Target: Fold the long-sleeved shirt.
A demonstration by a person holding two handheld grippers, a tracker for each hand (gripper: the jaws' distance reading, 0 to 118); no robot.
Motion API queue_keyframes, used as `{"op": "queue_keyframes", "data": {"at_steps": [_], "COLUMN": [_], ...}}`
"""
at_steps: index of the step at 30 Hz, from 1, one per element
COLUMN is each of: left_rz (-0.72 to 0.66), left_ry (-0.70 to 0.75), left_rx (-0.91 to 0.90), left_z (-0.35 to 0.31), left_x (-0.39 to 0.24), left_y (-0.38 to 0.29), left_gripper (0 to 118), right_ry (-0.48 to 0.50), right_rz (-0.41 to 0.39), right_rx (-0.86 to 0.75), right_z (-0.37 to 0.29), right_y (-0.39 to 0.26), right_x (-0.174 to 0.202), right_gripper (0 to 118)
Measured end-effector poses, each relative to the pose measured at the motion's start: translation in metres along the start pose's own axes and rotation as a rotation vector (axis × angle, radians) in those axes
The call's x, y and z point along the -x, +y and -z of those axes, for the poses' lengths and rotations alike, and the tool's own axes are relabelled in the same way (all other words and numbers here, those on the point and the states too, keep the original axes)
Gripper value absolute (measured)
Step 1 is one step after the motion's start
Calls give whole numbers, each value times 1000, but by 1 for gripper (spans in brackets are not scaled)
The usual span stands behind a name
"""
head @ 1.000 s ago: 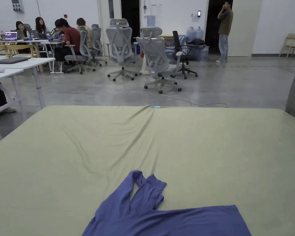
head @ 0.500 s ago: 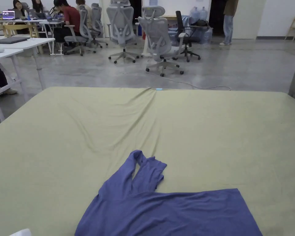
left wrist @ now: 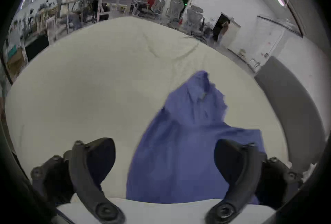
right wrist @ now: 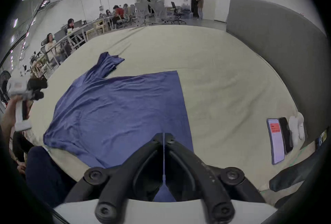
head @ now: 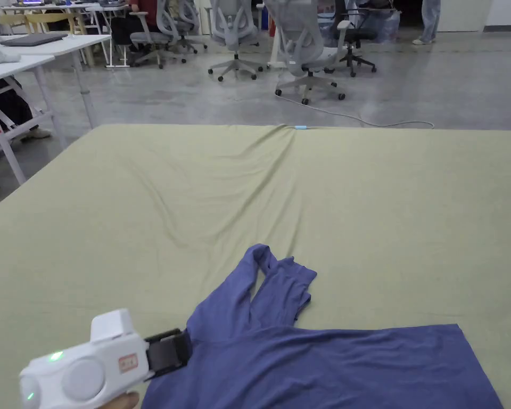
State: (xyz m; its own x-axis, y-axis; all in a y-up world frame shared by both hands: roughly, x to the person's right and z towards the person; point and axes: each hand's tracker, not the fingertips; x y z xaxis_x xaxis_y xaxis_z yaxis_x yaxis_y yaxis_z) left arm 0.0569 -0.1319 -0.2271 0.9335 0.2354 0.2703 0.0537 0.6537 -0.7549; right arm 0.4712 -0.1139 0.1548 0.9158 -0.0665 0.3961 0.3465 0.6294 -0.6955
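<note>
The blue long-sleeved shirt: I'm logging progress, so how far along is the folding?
Barely begun. The blue long-sleeved shirt lies spread on the green sheet, its far sleeve bunched, with no body fold visible. In hand: the left gripper hangs open over the shirt; the right gripper is shut with nothing between its tips. Left: every fold.

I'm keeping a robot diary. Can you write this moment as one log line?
shirt: flat on bed, sleeve bunched | left hand-held gripper: open above shirt | right hand-held gripper: shut, above shirt | fold: not started
</note>
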Motion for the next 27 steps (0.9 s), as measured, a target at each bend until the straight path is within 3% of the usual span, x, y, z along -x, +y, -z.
{"op": "queue_keyframes", "data": {"at_steps": [1,2,3,5,6,7,8,9,10,11,12,13,14,17,20,22,25,27], "left_rz": [12,42,63,123,164,252,334,379,372,297,249,224,205,194,176,166,163,127], "left_ry": [43,93,104,102,106,176,148,122,63,45,38,29,-9,-10,-38,-45,-58,-90], "left_rx": [34,60,99,187,209,190,111,103,120,137,140,155,151,92,11,-25,-41,-31], "left_z": [29,53,72,102,106,107,97,90,87,86,83,74,70,53,30,18,5,-1], "left_x": [-2,-5,-5,-15,-21,-33,-42,-42,-46,-49,-52,-47,-46,-43,-41,-36,-32,-29], "left_y": [6,6,4,-6,-14,-22,-27,-27,-27,-28,-28,-24,-23,-14,-1,7,14,15], "left_gripper": [111,110,106,79,79,71,47,20,0,0,0,0,0,0,0,0,0,0], "right_ry": [-3,-56,-57,-65,-54,-57,-63,-76,-117,-143,-174,-190,-177,-176,-94,-127,-148,-106], "right_rz": [5,-28,-24,-19,-8,-14,-25,-36,-69,-92,-101,-115,-108,-81,-44,-65,-97,-93], "right_rx": [2,-12,-5,9,18,27,33,38,50,46,47,55,51,105,238,338,346,327], "right_z": [7,-3,1,12,22,29,38,47,60,77,95,115,136,188,239,257,256,239], "right_y": [4,6,9,16,20,26,34,43,55,67,79,92,106,149,172,172,172,173], "right_x": [-7,28,29,32,13,10,9,7,5,4,3,2,-3,-5,-11,-10,-4,1], "right_gripper": [4,4,4,4,4,5,10,25,65,86,97,97,118,115,115,113,90,46]}}
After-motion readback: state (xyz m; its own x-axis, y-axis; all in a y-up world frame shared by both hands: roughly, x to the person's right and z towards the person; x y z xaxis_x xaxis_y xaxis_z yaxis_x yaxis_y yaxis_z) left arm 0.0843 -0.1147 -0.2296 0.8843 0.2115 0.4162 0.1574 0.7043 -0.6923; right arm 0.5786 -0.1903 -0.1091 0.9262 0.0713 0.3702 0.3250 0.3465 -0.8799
